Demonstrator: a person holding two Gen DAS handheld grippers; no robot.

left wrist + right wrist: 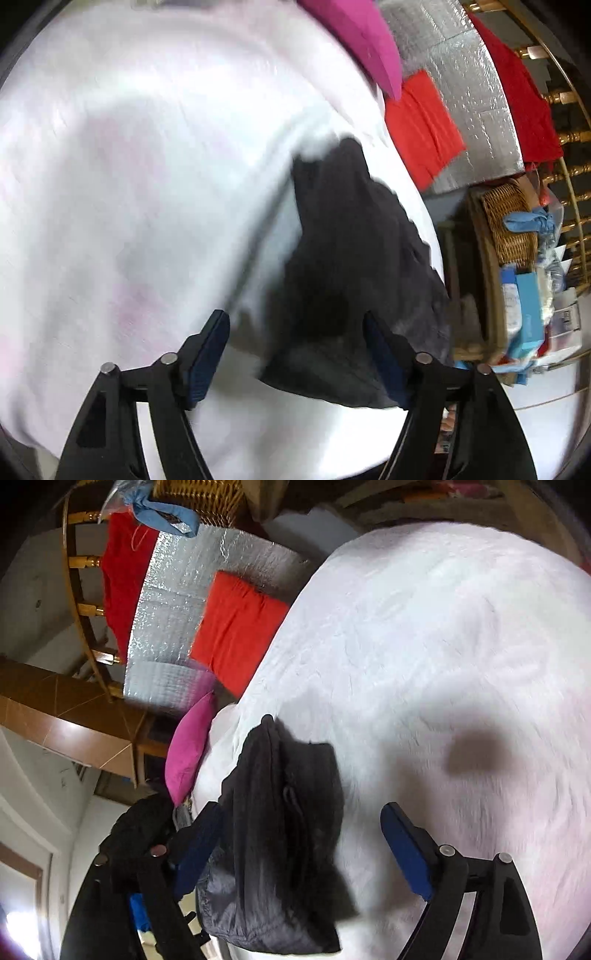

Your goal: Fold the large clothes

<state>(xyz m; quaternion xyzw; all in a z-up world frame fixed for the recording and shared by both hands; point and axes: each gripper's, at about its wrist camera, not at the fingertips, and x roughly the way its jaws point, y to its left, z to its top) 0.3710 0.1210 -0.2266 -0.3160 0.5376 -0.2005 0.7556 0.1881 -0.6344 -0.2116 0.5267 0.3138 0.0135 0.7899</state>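
Observation:
A dark grey, folded garment (pixel 347 273) lies on a white sheet (pixel 129 184), near its edge. My left gripper (pixel 295 332) is open just above the garment's near end, with its right finger (pixel 380 347) over the cloth and its left finger (pixel 210 343) over the sheet. In the right wrist view the same garment (pixel 284 830) lies bunched between the open fingers of my right gripper (pixel 303 827), reaching from the left finger (pixel 199 838) toward the middle. Neither gripper holds anything.
A folded orange-red cloth (pixel 424 125) lies on a silver mat (pixel 469 74) beyond the sheet; it also shows in the right wrist view (pixel 236 627). A magenta cloth (pixel 188 746), a red cloth (pixel 125 576) on a wooden rail, and a wicker basket (pixel 509 218) stand around.

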